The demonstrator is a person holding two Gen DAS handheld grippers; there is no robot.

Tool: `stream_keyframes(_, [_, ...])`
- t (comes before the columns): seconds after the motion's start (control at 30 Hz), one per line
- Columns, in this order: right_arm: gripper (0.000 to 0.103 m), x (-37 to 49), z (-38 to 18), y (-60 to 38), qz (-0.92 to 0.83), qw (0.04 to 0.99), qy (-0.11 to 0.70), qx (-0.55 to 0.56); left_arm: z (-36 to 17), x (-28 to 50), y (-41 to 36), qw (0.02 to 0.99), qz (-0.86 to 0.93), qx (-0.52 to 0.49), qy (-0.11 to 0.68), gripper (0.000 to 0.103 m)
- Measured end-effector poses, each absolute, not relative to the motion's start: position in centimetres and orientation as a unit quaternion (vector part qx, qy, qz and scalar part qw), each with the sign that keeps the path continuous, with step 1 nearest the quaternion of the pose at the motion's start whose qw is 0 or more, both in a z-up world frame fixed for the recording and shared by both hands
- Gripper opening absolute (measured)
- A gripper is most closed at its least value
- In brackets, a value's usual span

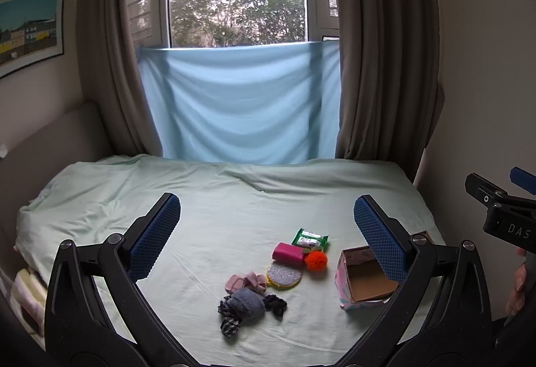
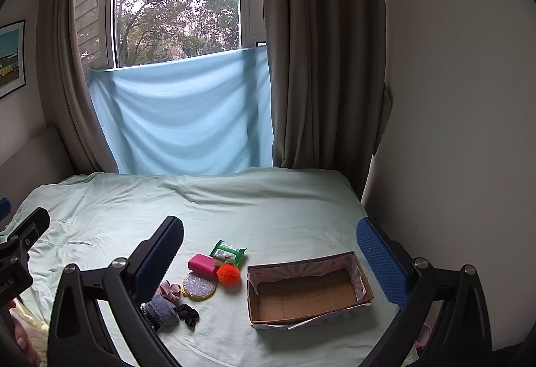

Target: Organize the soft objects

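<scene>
On the pale green bed sheet (image 1: 214, 209) lies a cluster: a grey fuzzy scrunchie (image 1: 247, 302), a black scrunchie (image 1: 275, 304), a striped scrunchie (image 1: 229, 322), a pink bow (image 1: 244, 281), an orange pompom (image 1: 315, 260), a pink block (image 1: 287, 253), a glittery round compact (image 1: 284, 275) and a green wipes pack (image 1: 310, 239). An open empty cardboard box (image 1: 366, 283) sits to their right; it also shows in the right wrist view (image 2: 306, 296). My left gripper (image 1: 266, 219) is open above the bed. My right gripper (image 2: 269, 243) is open too, near the box.
Brown curtains (image 1: 382, 65) and a light blue cloth (image 1: 241, 105) hang at the window behind the bed. A wall (image 2: 452, 99) stands close on the right. A headboard (image 1: 43, 146) is at the left. Folded linens (image 1: 23, 293) lie beside the bed's left edge.
</scene>
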State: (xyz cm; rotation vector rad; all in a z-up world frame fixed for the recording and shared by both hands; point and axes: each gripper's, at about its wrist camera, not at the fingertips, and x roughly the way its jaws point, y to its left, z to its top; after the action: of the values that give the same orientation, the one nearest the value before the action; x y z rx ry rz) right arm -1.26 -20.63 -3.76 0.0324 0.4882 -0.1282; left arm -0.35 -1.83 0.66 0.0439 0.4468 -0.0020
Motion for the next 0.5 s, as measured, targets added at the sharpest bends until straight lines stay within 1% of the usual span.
stream_keyframes(0.23, [0.103,-0.2,-3.6,-21.0,-0.055,0.964,0.258,0.017,0.7,0.5,-1.6,0.971,0.013,0.020,0.238,0.103])
stream_keyframes(0.37, [0.103,0.6,-4.6,-20.4,-0.045,0.964,0.261,0.008,-0.7,0.9,0.1,0.969,0.027,0.012,0.245,0.103])
stream_keyframes(0.5, [0.103,1.6,-6.8,-18.6,-0.034,0.962,0.272,0.013,-3.1,2.0,3.5,0.965,0.024,0.008,0.260,0.103])
